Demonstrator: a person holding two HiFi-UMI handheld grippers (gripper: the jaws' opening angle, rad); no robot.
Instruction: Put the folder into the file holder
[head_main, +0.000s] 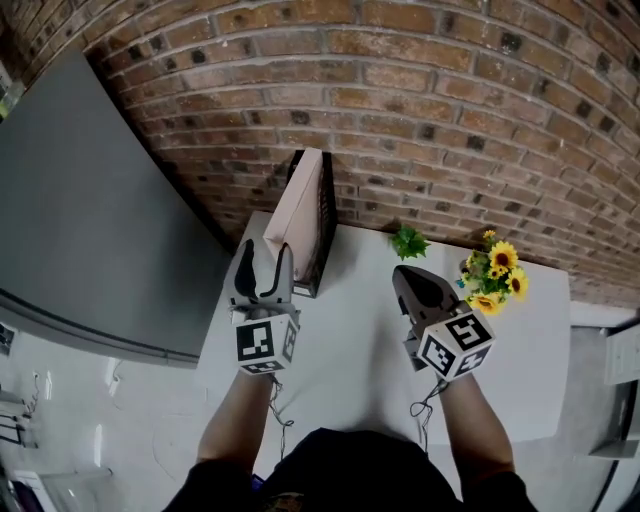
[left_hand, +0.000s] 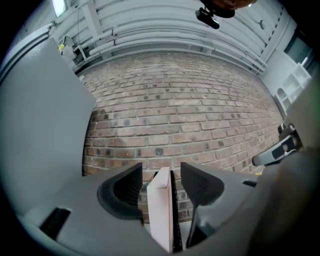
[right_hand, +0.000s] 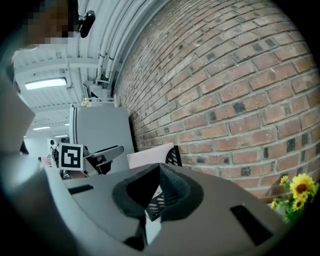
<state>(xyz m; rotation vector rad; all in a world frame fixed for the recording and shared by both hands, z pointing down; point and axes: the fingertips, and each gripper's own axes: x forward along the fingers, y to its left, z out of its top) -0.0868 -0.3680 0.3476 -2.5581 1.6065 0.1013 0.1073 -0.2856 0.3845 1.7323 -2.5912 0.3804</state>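
A pink folder (head_main: 300, 205) stands upright in a black mesh file holder (head_main: 326, 235) at the back left of the white table (head_main: 350, 360), close to the brick wall. My left gripper (head_main: 266, 250) hovers just in front of the folder's near edge, open. In the left gripper view the folder (left_hand: 161, 210) shows in the gap between the jaws with space on both sides, the holder (left_hand: 174, 215) right beside it. My right gripper (head_main: 402, 272) is shut and empty over the table's middle. In the right gripper view the right gripper (right_hand: 159, 169) points toward the folder (right_hand: 150, 156) and holder (right_hand: 175, 156).
A small green plant (head_main: 408, 241) and a bunch of sunflowers (head_main: 493, 272) stand at the back right of the table. A large grey panel (head_main: 80, 200) rises along the left side. The brick wall (head_main: 420, 110) closes off the back.
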